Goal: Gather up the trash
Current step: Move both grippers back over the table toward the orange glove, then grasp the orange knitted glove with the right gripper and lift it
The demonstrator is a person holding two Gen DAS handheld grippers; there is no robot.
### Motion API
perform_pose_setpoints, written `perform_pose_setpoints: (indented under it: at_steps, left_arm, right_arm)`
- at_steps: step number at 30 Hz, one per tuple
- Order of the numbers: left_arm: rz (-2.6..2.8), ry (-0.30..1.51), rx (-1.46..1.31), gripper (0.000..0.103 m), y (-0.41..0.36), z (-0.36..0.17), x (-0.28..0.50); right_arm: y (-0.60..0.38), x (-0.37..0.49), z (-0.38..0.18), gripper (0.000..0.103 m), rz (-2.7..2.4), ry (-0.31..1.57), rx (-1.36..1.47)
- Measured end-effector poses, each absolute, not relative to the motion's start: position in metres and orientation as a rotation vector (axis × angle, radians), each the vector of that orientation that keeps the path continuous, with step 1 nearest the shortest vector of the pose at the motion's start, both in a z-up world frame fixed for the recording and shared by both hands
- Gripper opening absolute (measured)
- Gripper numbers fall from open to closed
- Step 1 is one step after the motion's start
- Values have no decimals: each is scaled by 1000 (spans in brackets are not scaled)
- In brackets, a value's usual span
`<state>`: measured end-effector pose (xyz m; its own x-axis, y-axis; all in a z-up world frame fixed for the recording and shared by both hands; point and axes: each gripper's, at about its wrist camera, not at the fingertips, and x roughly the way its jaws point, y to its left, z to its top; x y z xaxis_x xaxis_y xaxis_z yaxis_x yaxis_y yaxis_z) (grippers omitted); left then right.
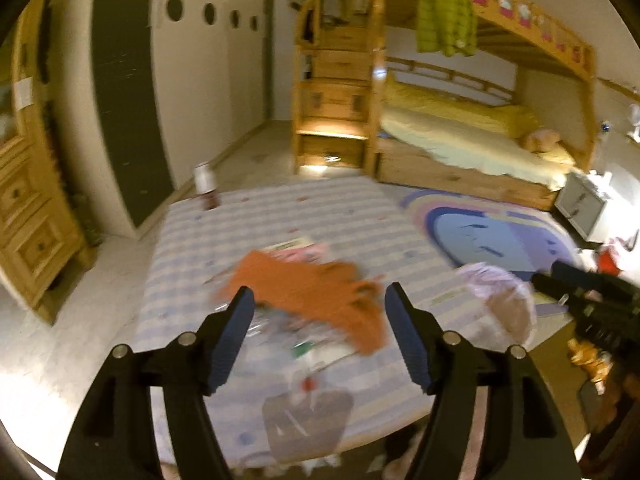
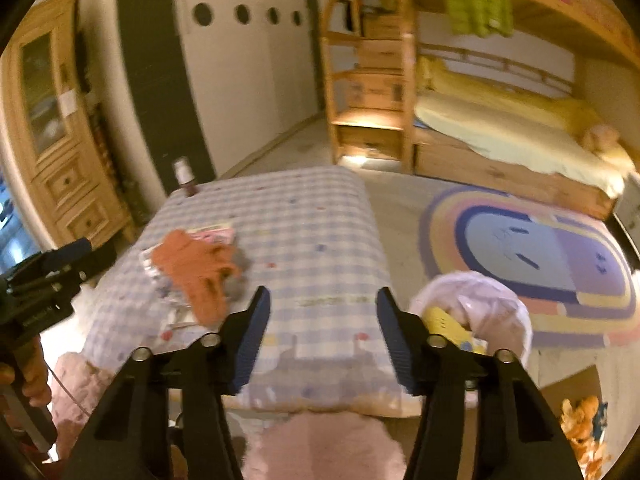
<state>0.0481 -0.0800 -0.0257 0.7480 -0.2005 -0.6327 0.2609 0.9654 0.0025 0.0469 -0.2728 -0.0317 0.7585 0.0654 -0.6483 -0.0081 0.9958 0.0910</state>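
Standing at the far left, a pine cabinet [image 2: 60,136] lines the wall beside a dark panel, and a small bottle [image 2: 185,178] sits on the far corner of a checked blue-and-white mattress [image 2: 312,232]. An orange cloth [image 1: 312,292] lies crumpled on the mattress over clear wrappers [image 1: 280,332] and a pink packet [image 1: 304,250]. The left gripper [image 1: 320,312] hangs over this heap, fingers apart and holding nothing. The right gripper [image 2: 322,312], fingers likewise apart and empty, points at bare mattress. Just right, a bag-lined bin [image 2: 492,312] holds a yellow box [image 2: 444,322]. Beyond lie a rainbow rug [image 2: 540,256] and a wooden bunk bed [image 2: 520,136] with a green jacket [image 2: 476,0]
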Motion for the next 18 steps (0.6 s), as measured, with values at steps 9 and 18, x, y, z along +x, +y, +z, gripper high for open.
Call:
perform_pose_setpoints:
  at_steps: [9, 18]
  left_arm:
    - [-106, 796, 50, 69, -4, -69, 51]
    - [-70, 828, 51, 71, 17, -88, 65]
  right_arm:
    - [-210, 80, -55, 46, 167, 787, -6]
    - [-178, 115, -79, 59, 229, 852, -44]
